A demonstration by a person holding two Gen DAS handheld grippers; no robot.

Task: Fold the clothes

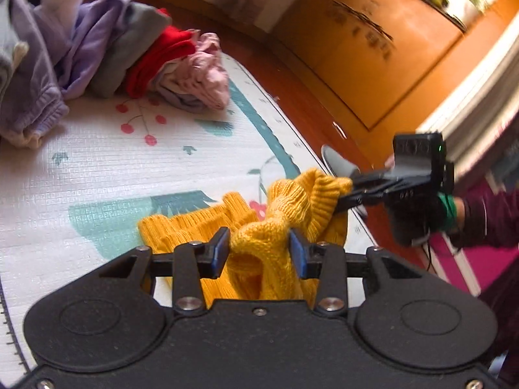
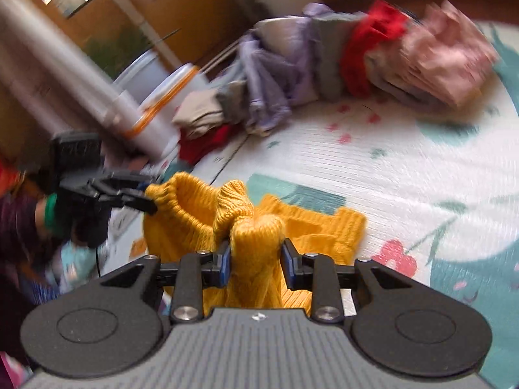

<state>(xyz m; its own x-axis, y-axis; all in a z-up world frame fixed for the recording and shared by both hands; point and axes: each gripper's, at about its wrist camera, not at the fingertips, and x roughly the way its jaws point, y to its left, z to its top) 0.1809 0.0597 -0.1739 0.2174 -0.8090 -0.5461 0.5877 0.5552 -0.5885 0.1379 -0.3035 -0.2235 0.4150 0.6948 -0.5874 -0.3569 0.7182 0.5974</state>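
We have both sets of jaws clenched on the yellow knit sweater (image 1: 259, 246): the left gripper (image 1: 259, 253) pinches a bunched fold of the knit between its blue pads (image 1: 220, 253), and the right gripper (image 2: 256, 259) pinches a similar wad between its own pads (image 2: 225, 264). In the left wrist view the right gripper (image 1: 343, 199) bites the ribbed edge of the garment from the side; in the right wrist view the left gripper (image 2: 142, 202) holds the rim of a ribbed opening (image 2: 172, 194), which may be a cuff or the neck, we cannot tell which. The sweater hangs gathered between the two grips, its lower part trailing onto the printed play mat (image 1: 113, 175) spread on the floor. We judge the step in hand to be spreading the garment flat before the first fold. To do it well, we draw the two grips apart until the knit between them is taut, lower the trailing end first, and lay the rest away from it so no bunch is trapped underneath. Thick knit stretches, so we pull evenly. We keep clear of the pile of clothes (image 1: 107, 48) farther along the mat, which includes lilac, grey, red and pink pieces.
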